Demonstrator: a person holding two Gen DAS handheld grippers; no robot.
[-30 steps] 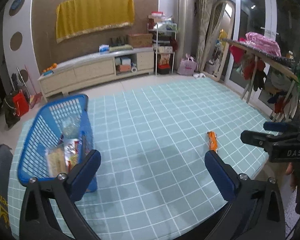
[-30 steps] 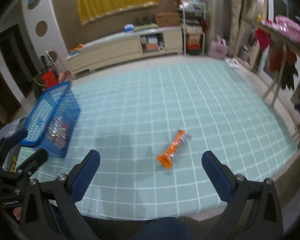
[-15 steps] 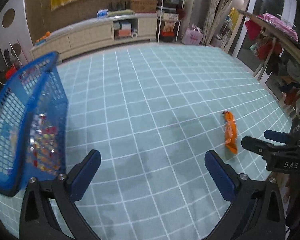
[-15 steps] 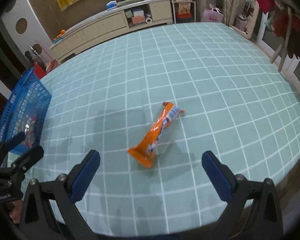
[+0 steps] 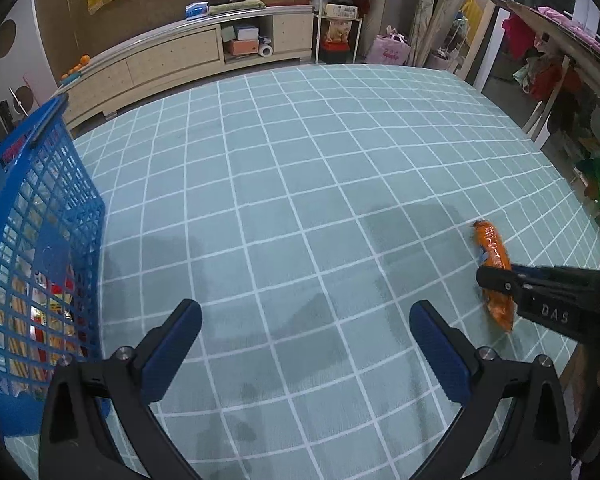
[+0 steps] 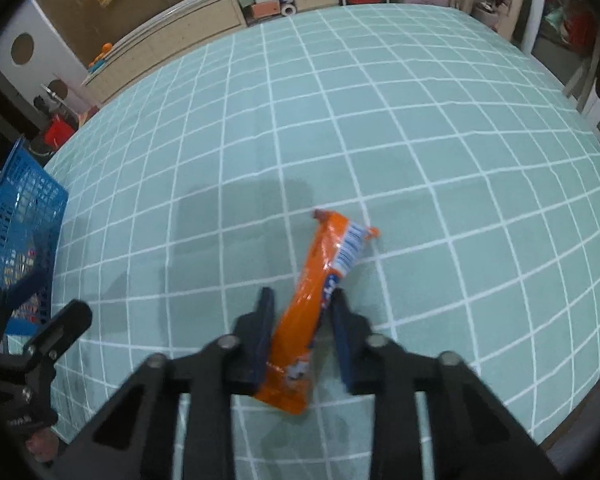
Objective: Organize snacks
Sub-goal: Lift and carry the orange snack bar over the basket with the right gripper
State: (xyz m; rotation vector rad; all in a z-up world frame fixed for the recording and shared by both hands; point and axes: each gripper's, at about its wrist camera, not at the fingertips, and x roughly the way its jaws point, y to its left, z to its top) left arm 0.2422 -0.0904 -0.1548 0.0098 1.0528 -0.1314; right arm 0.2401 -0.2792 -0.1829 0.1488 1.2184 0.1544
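On the tablecloth [image 6: 420, 140], right gripper [image 6: 300, 300] just closed on snack [image 6: 320, 272].

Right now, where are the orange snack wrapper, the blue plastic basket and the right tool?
orange snack wrapper [image 6: 340, 248]: right wrist view, far end.
blue plastic basket [image 5: 60, 200]: left wrist view, side wall.
right tool [image 6: 300, 300]: right wrist view, between tips.

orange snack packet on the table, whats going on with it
A person with a gripper in each hand is tidying snacks. The right gripper has just closed its jaws around the orange snack packet, which still lies on the checked tablecloth. The left gripper is open and holds nothing, near the blue basket at the table's left edge, which already has other snacks in it. The packet looks headed there next.
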